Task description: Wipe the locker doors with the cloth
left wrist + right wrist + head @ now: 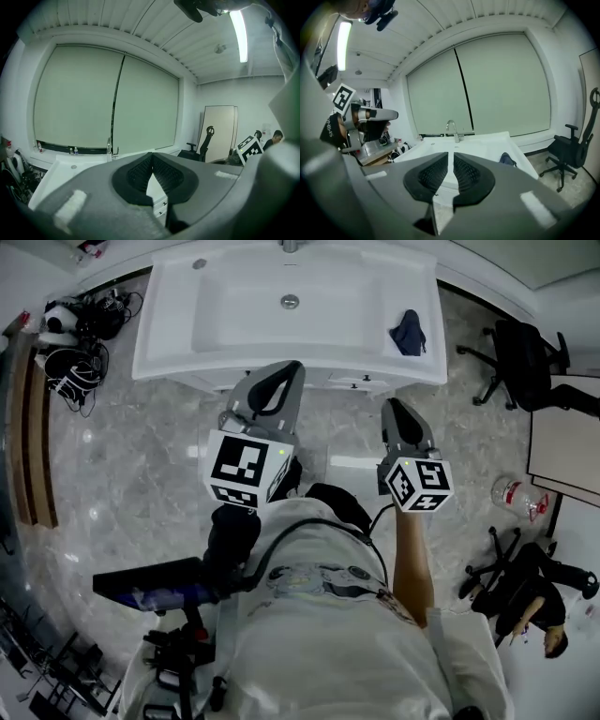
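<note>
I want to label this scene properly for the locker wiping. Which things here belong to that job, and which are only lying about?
For the job: cloth, lying on the sink counter; left tool, shut, empty; right tool, slightly open, empty.

Just lying about: plastic bottle on the floor; office chair; tangle of cables on the floor.

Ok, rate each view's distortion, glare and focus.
Head view: strong fisheye, the sink rim bows, soft glare spots on the marble floor. Left gripper view: dark vignette ring, the ceiling light blown out, the left gripper blurred up close. Right gripper view: same dark ring, the ceiling light glaring, the cloth small but distinct.
</note>
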Demonstrator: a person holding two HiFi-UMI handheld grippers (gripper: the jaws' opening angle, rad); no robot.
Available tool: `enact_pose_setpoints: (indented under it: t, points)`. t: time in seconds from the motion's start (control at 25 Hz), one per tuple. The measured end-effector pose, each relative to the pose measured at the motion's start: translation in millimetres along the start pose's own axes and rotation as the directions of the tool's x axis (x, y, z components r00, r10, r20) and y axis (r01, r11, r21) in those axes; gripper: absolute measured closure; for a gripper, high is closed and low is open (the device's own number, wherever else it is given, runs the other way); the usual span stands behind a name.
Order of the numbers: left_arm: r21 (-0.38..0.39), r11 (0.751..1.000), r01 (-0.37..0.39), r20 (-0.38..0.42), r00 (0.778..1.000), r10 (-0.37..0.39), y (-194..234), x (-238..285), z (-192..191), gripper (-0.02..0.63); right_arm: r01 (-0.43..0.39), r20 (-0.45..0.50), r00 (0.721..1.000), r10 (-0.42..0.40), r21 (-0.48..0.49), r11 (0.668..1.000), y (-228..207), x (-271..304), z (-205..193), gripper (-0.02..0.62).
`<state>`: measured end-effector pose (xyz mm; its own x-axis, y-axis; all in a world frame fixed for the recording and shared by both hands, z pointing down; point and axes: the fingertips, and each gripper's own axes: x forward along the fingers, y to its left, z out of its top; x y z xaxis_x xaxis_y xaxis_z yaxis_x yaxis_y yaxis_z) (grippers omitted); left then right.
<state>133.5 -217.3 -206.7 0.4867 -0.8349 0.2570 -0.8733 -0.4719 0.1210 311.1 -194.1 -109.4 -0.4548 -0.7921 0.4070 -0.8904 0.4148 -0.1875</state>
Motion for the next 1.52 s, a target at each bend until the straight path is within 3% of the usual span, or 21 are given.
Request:
enact_pose_setpoints:
  t: [0.2, 0.4, 0.64, 0.76, 0.92, 1.04, 1.16, 1.28, 1.4, 1.52]
  points:
    - [-0.016, 1.0, -0.009, -0.042, 0.999, 0.008, 39, 33, -5, 0.604, 0.027, -0.119, 0.992, -0.036, -0.072, 0.997, -31, 66, -21, 0.496]
    - [-0.02, 0.999, -0.051, -0.077, 0.996, 0.049, 49, 43, 2, 0.604, 0.107, -0.246, 0.96, -0.135, -0.123, 0.987, -124, 118, -38, 0.415]
    - [-0.025, 0.99, -0.138, -0.148, 0.98, 0.133, 72, 63, 7, 0.604, 0.243, -0.427, 0.865, -0.264, -0.105, 0.964, -251, 197, -65, 0.383]
    - [-0.043, 0.982, -0.184, -0.14, 0.974, 0.177, 72, 80, 11, 0.604, 0.234, -0.51, 0.82, -0.259, -0.114, 0.966, -288, 217, -84, 0.383]
    - [-0.048, 0.975, -0.219, -0.152, 0.966, 0.209, 74, 95, 0, 0.604, 0.207, -0.596, 0.773, -0.216, -0.086, 0.975, -303, 235, -112, 0.387]
    - [-0.048, 0.971, -0.233, -0.182, 0.958, 0.221, 71, 97, -13, 0.604, 0.18, -0.6, 0.781, -0.172, -0.048, 0.983, -300, 240, -122, 0.489]
    - [-0.058, 0.968, -0.243, -0.178, 0.957, 0.23, 79, 91, -14, 0.604, 0.149, -0.578, 0.802, -0.151, -0.051, 0.987, -281, 241, -111, 0.509]
    - [-0.065, 0.968, -0.244, -0.166, 0.959, 0.231, 92, 82, -11, 0.604, 0.102, -0.483, 0.865, -0.136, -0.096, 0.99, -240, 238, -70, 0.512]
    - [-0.075, 0.968, -0.239, -0.166, 0.96, 0.225, 96, 69, -16, 0.604, 0.027, -0.34, 0.938, -0.064, -0.114, 0.993, -181, 224, -24, 0.511]
    - [-0.071, 0.966, -0.247, -0.123, 0.964, 0.237, 103, 42, -17, 0.604, -0.032, -0.213, 0.977, 0.01, -0.102, 0.994, -110, 198, 11, 0.511]
